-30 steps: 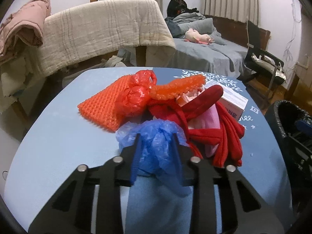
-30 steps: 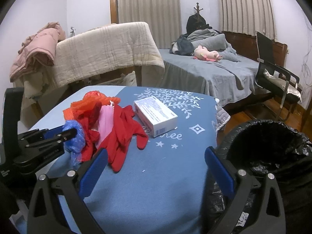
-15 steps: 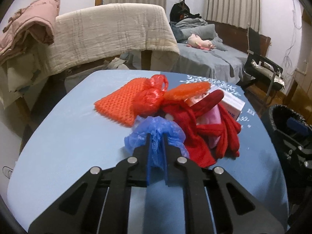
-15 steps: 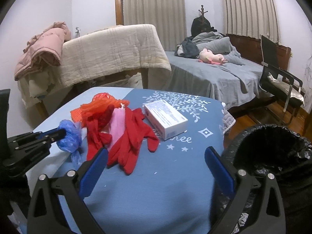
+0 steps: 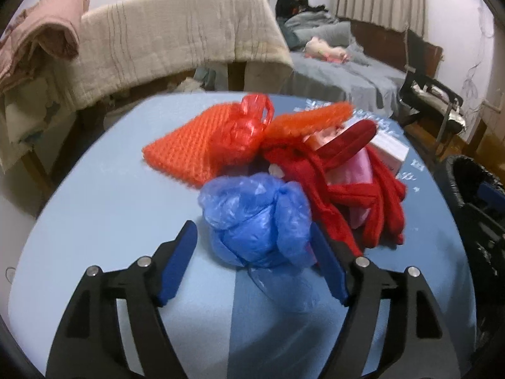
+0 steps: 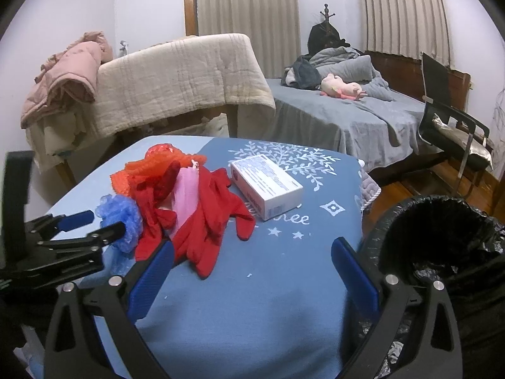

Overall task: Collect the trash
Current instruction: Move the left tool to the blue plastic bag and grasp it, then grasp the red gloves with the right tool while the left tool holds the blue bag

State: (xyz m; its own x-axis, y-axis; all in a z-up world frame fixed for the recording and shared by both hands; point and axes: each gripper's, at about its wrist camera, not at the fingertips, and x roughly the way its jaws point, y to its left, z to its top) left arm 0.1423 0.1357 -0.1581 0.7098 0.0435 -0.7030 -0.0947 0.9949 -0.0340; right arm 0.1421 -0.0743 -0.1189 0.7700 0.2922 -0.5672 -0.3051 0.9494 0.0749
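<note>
A crumpled blue plastic bag (image 5: 255,218) lies on the blue table (image 5: 104,195) between the spread fingers of my left gripper (image 5: 254,237), which is open around it. The bag also shows in the right wrist view (image 6: 121,218), with the left gripper (image 6: 104,224) beside it. Behind the bag lie an orange mesh pad (image 5: 186,145), a red plastic bag (image 5: 249,126), red gloves (image 6: 214,214) and a pink item (image 6: 186,195). A white box (image 6: 266,186) sits further right. My right gripper (image 6: 252,268) is open and empty above the table's near edge.
A black-lined trash bin (image 6: 442,240) stands at the table's right side; it also shows in the left wrist view (image 5: 473,189). A blanket-draped frame (image 6: 176,79), a bed (image 6: 331,117) and a black chair (image 6: 451,126) stand behind the table.
My left gripper was shut on the blue bag half a second ago; its fingers have now spread wide and the bag rests between them. The right gripper has stayed open.
</note>
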